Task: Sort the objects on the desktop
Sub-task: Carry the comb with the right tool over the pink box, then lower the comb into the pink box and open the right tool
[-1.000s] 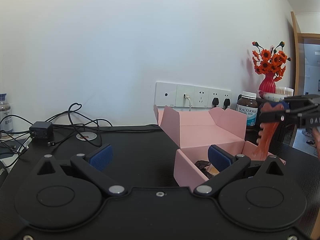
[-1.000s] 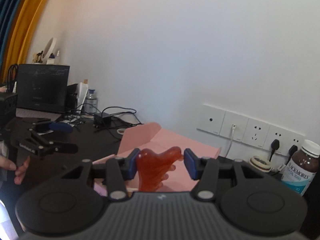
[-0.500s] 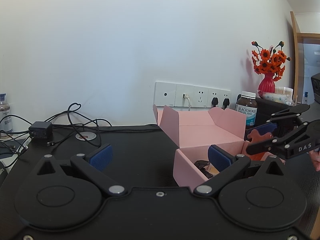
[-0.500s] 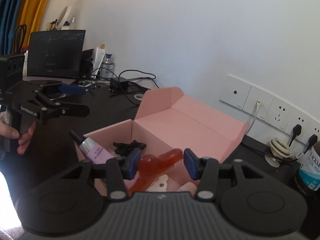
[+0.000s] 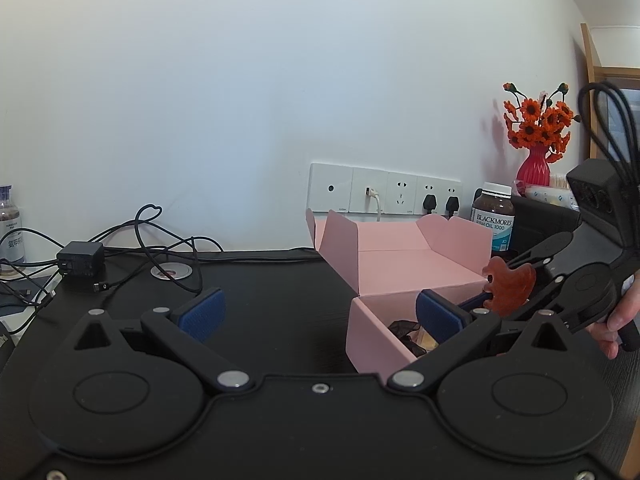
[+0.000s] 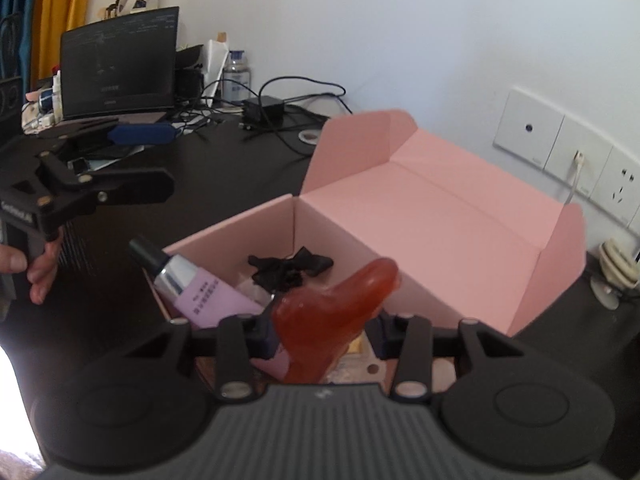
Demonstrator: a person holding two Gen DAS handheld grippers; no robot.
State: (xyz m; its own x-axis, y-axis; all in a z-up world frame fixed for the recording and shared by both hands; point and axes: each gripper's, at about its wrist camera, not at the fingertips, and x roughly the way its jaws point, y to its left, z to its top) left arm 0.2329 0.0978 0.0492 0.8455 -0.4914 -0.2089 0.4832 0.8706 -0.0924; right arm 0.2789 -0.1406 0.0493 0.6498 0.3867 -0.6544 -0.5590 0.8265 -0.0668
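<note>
Glossy amber scraper (image 6: pixel 332 312) over matte pink box (image 6: pixel 460 216)

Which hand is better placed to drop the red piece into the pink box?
Right. The right gripper holds the red piece above the open pink box. The left gripper is open, beside the box.

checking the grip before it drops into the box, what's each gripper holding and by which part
The right gripper holds the red scraper by its wide lower end; the narrow tip sticks out over the pink box. The left gripper is open and holds nothing.

White wall (image 5: pixel 240 100), black desk (image 5: pixel 280 300), sockets (image 5: pixel 384 194) at 2 o'clock, yellow curtain (image 6: pixel 68 4) at 10 o'clock, daylight.
</note>
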